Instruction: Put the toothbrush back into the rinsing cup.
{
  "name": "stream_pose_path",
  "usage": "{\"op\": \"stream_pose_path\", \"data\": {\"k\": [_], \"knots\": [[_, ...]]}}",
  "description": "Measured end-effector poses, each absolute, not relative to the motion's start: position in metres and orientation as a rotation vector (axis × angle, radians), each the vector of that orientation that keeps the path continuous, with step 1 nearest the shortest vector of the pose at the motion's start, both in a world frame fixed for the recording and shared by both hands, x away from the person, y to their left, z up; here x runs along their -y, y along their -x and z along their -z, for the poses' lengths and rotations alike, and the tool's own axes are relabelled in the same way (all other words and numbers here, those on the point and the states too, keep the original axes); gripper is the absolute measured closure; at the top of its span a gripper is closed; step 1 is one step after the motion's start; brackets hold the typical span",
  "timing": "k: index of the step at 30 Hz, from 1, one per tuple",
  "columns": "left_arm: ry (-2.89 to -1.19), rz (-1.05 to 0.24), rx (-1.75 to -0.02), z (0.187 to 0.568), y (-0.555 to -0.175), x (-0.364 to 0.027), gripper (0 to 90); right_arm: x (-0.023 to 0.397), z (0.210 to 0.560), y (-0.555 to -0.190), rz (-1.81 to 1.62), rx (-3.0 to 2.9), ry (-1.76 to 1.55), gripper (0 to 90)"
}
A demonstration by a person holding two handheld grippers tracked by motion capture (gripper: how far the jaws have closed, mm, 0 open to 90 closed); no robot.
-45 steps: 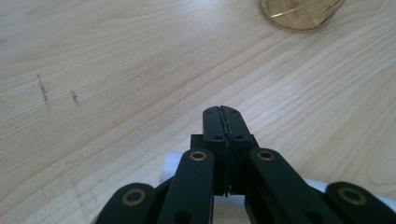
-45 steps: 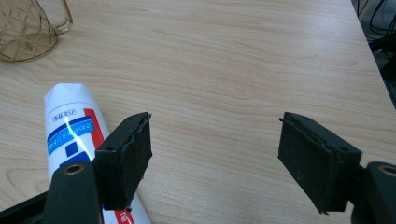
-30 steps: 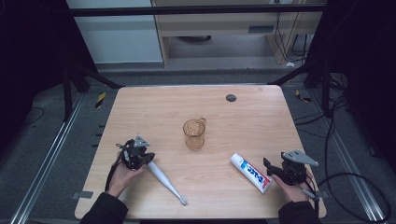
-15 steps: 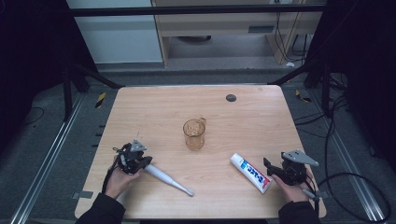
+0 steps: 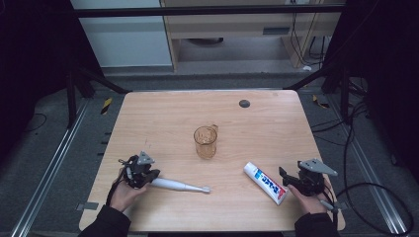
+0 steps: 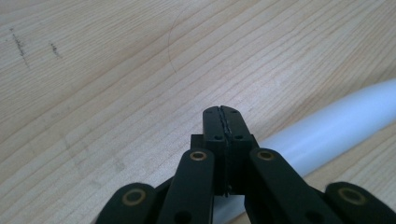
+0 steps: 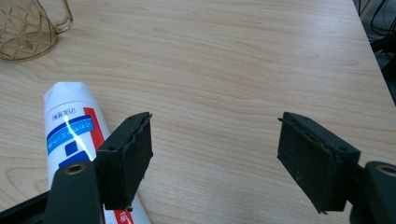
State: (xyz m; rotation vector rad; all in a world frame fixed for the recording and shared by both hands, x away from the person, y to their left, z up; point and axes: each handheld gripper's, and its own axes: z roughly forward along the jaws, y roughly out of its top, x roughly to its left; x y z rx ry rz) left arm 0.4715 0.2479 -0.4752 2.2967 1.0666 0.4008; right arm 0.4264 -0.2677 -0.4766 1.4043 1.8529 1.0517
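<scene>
Wooden table [image 5: 276, 148] | right claw [image 5: 292, 180] near right edge | middle bare

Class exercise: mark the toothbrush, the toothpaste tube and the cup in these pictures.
toothbrush [image 5: 173, 185]: high view, middle of its white handle.
toothpaste tube [image 5: 265, 181]: high view, printed middle of the tube.
cup [image 5: 204, 142]: high view, its amber glass side.

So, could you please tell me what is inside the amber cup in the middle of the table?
The amber cup looks empty: through its clear wall only the wooden table shows. Its very bottom is too small to make out.
</scene>
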Motion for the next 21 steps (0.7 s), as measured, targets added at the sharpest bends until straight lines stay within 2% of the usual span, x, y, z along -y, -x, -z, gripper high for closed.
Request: {"op": "stream_pose_path", "data": {"k": [21], "knots": [[-2.294,-0.395,-1.072,0.477,-0.454,-0.256,89.8,0.268,0.476,-0.426,-1.049,-1.854,-1.41,26.3]]}}
